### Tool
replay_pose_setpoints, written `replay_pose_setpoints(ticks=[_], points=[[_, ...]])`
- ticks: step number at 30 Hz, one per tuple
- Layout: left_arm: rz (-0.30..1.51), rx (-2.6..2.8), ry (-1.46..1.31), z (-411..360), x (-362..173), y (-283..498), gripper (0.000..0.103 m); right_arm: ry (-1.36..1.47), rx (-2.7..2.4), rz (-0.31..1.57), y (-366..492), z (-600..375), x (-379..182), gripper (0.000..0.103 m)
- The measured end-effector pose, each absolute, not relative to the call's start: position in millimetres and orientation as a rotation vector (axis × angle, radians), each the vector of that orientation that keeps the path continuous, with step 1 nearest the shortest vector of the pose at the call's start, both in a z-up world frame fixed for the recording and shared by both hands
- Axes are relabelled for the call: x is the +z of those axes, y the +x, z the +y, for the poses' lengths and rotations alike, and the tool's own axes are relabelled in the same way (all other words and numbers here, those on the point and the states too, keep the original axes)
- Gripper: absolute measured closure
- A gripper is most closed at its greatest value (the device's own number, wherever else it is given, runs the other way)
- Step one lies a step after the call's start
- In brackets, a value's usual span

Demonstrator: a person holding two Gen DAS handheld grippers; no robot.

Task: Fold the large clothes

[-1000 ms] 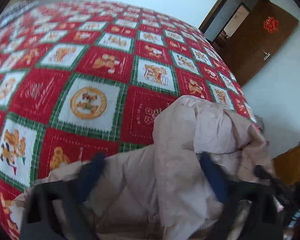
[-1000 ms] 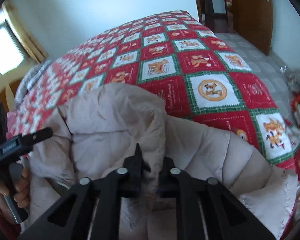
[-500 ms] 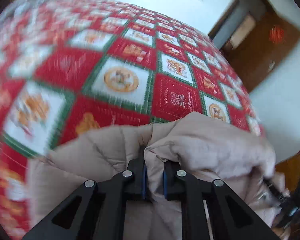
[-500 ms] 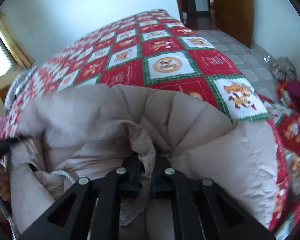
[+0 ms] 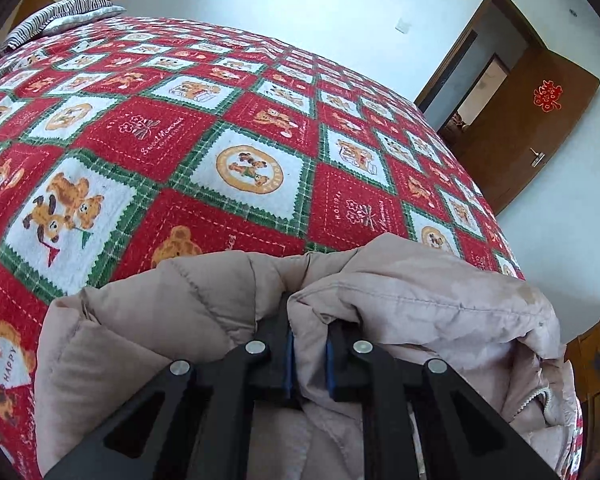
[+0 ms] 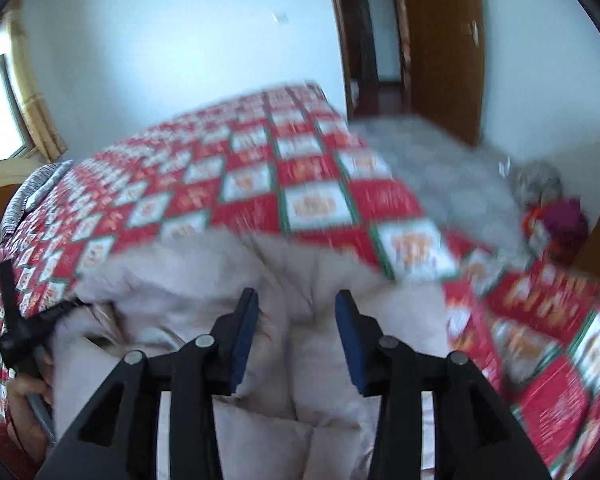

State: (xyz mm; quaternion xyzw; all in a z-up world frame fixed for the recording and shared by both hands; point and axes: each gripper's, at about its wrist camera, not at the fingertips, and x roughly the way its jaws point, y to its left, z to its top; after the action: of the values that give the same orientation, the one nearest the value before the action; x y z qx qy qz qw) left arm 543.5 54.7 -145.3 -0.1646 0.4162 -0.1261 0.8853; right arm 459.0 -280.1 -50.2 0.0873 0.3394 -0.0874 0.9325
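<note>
The right tool [image 6: 296, 336] has just let go, jaws parted above the beige padded jacket [image 6: 308, 360]; the left tool [image 5: 309, 354] now pinches a fold, so the fold is handed over.

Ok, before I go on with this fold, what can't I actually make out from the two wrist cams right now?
- Jacket: left wrist view, its near part lies behind the left gripper, which pinches a fold, and runs off the bottom edge; garment shape unclear.
- Bedspread: right wrist view, motion blur; patterns unreadable.
- Right gripper: jaws have just been opening, apart over the jacket; fabric contact unclear.
- Floor pile: right wrist view, blurred, unidentifiable.
</note>
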Motion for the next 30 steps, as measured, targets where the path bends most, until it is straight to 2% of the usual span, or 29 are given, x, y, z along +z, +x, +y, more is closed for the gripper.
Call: replay_pose_setpoints(ticks=[1, 2, 5, 10, 13, 18, 21, 27, 29, 30], points=[[0.863, -0.261, -0.340, 55, -145, 543, 0.089, 0.155, -0.179, 0.691, 470, -272, -42, 0.077], [0.862, -0.260, -0.338, 54, -145, 543, 0.089, 0.149, -0.163, 0.687, 486, -263, -36, 0.080], [0.857, -0.257, -0.331, 54, -144, 541, 0.089, 0.162, -0.120, 0.694, 529, -239, -40, 0.080], [0.857, -0.261, -0.337, 54, -145, 540, 0.089, 0.139, -0.059, 0.863, 561, -213, -103, 0.080], [0.852, -0.285, -0.355, 54, -144, 540, 0.087, 0.165, 0.004, 0.928, 550, -223, -144, 0.088], [0.904, -0.322, -0.356, 56, -141, 538, 0.087, 0.199, 0.049, 0.871, 540, -234, -155, 0.089], [0.957, -0.344, -0.268, 56, -124, 519, 0.080, 0.136, 0.024, 0.871, 539, -226, -154, 0.089], [0.895, -0.503, -0.154, 48, -73, 475, 0.078, 0.151, 0.032, 0.857, 542, -228, -153, 0.089], [0.840, -0.553, -0.162, 29, -54, 479, 0.074, 0.146, 0.029, 0.854, 542, -227, -153, 0.089], [0.810, -0.556, -0.150, 15, -46, 484, 0.060, 0.144, 0.028, 0.851, 541, -226, -153, 0.089]])
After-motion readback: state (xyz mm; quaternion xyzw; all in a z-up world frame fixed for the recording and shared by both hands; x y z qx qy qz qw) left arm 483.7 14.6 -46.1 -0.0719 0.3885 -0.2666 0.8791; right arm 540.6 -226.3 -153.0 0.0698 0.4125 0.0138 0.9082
